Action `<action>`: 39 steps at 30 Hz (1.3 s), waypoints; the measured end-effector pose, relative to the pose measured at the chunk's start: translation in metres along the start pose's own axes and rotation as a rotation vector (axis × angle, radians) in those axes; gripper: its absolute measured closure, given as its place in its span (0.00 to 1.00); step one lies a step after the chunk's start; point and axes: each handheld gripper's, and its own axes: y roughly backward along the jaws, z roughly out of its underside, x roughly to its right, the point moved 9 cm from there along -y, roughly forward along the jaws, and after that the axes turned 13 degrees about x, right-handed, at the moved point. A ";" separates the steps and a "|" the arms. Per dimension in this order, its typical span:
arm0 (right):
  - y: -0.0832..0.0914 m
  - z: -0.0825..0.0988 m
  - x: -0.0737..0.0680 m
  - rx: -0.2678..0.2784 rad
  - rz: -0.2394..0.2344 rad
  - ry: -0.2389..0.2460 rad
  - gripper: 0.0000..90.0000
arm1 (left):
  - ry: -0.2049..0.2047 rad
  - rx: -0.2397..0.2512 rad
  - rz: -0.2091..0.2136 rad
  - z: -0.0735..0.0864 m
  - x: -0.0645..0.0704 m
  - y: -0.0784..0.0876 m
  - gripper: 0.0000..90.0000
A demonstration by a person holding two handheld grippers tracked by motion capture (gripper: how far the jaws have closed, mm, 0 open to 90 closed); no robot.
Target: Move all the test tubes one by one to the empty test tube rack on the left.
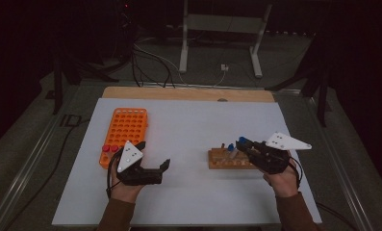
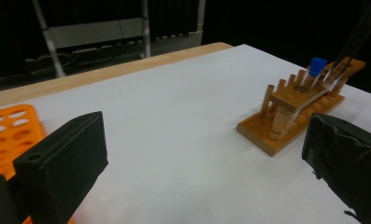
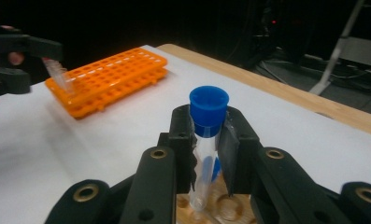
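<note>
My right gripper is shut on a clear tube with a blue cap, held upright just above the wooden rack. A second blue cap sits in that rack. In the left gripper view the held tube's blue cap rises over the rack's far end. My left gripper hovers beside the orange rack, open, with nothing between its jaws.
Two red caps stand at the orange rack's near end. The white mat lies on a wooden table whose far edge shows. A white metal stand and cables are on the floor behind.
</note>
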 end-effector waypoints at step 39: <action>-0.037 0.018 -0.063 -0.055 -0.181 -0.005 0.85 | -0.049 -0.068 0.303 0.009 0.106 -0.070 0.68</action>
